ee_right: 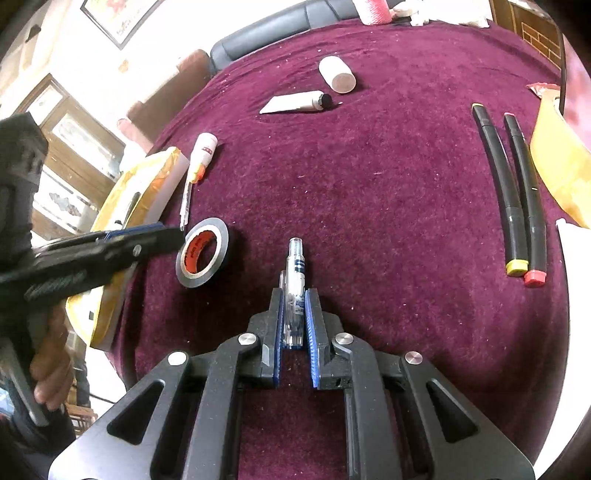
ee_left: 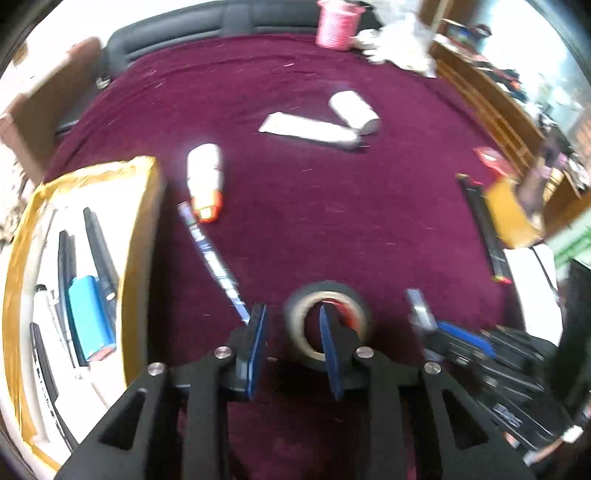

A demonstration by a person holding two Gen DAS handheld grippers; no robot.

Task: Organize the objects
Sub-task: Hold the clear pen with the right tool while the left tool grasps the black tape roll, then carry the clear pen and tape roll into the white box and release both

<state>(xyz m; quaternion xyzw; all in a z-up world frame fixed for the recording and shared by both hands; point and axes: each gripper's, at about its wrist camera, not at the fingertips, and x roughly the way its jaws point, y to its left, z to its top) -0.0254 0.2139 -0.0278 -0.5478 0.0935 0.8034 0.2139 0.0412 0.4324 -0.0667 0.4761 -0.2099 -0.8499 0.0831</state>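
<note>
A black tape roll (ee_left: 327, 325) with a tan and red core lies on the maroon cloth. My left gripper (ee_left: 291, 314) is open; its right finger reaches into the roll's hole, its left finger stands outside the rim. The roll also shows in the right wrist view (ee_right: 203, 256), with the left gripper (ee_right: 162, 236) beside it. My right gripper (ee_right: 294, 295) is shut on a clear pen (ee_right: 295, 280) with blue print, held along the fingers. A yellow-taped box (ee_left: 85, 280) at left holds pens, markers and a blue case (ee_left: 90, 317).
On the cloth lie a white glue bottle with orange cap (ee_left: 205, 182), a pen (ee_left: 214, 258), a white tube (ee_left: 310, 129), a white cylinder (ee_left: 354, 110) and two black markers (ee_right: 517, 199). A pink basket (ee_left: 336, 24) stands far back. A second yellow box (ee_right: 557, 158) sits right.
</note>
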